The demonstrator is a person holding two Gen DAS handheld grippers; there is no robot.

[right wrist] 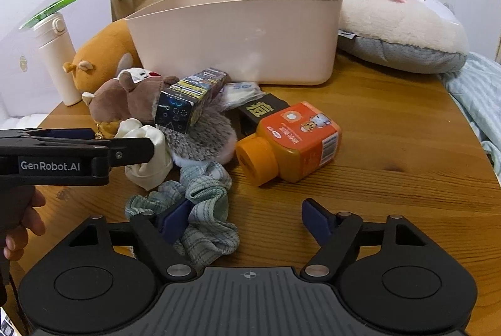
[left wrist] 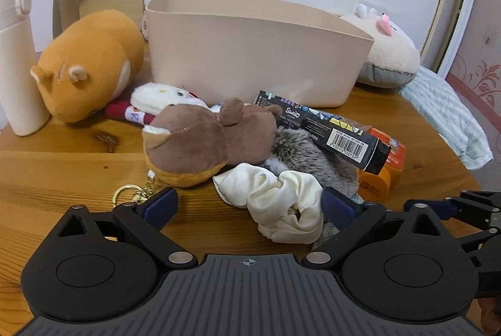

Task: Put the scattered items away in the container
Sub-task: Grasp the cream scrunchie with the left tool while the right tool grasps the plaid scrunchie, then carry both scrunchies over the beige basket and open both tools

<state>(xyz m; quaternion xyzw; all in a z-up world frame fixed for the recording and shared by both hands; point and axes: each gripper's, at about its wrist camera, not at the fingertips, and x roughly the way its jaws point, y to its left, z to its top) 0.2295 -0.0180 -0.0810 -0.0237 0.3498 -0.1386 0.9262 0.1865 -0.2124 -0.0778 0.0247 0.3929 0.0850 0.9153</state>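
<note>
A beige container [left wrist: 250, 54] [right wrist: 238, 32] stands at the back of the wooden table. In front lies a pile: a brown plush keychain [left wrist: 206, 142] [right wrist: 125, 101], a cream scrunchie [left wrist: 281, 204] [right wrist: 147, 154], a grey furry item [left wrist: 307, 151] [right wrist: 200, 135], a dark printed box [left wrist: 332, 129] [right wrist: 188, 101], an orange bottle [left wrist: 382, 170] [right wrist: 291, 142] and a green-grey scrunchie [right wrist: 206, 210]. My left gripper [left wrist: 250, 204] is open around the cream scrunchie; it also shows in the right wrist view [right wrist: 137, 148]. My right gripper [right wrist: 247, 220] is open, its left finger touching the green-grey scrunchie.
An orange plush [left wrist: 90, 63] [right wrist: 103, 54] and a cream flask [left wrist: 15, 60] [right wrist: 59, 57] stand left of the container. A cream and grey plush slipper [left wrist: 388, 54] [right wrist: 404, 29] lies to its right. A striped cloth [left wrist: 447, 120] hangs off the table's right edge.
</note>
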